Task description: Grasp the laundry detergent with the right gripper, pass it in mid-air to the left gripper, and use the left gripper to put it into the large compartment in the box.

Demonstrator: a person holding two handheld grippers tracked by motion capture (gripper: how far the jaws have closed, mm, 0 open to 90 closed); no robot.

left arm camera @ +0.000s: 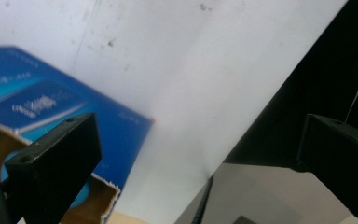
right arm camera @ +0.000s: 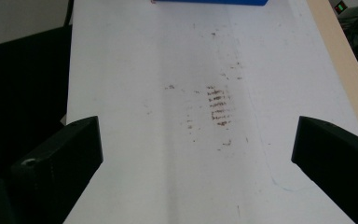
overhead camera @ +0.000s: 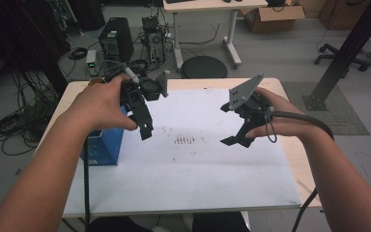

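I've got both grippers up over the table (overhead camera: 270, 193), neither holding anything. Left gripper (overhead camera: 145, 129) hangs w/ jaws spread wide, nothing between them; in the left gripper view the blue box (left arm camera: 51, 107) sits just beyond and to one side of my near jaw, its torn open top showing brown cardboard inside. From the high view the blue box (overhead camera: 105, 145) stands at the table's left edge, directly below and a bit outboard of my left hand (overhead camera: 101, 104), so it's the left side that's nearer by far. Right gripper (overhead camera: 235, 140) is also open, jaws apart & empty, hovering over the white sheet (overhead camera: 198, 174) near the brown smudge marks (overhead camera: 185, 140), well apart from the box; in the right gripper view I see the box's blue edge (right arm camera: 209, 2) far off at the top. Box's long axis looks to run roughly front-to-back along the table edge, tho my forearm hides part of it. My guess: next move is left gripper down & outward to the box rim, approx. straight drop; right stays clear.
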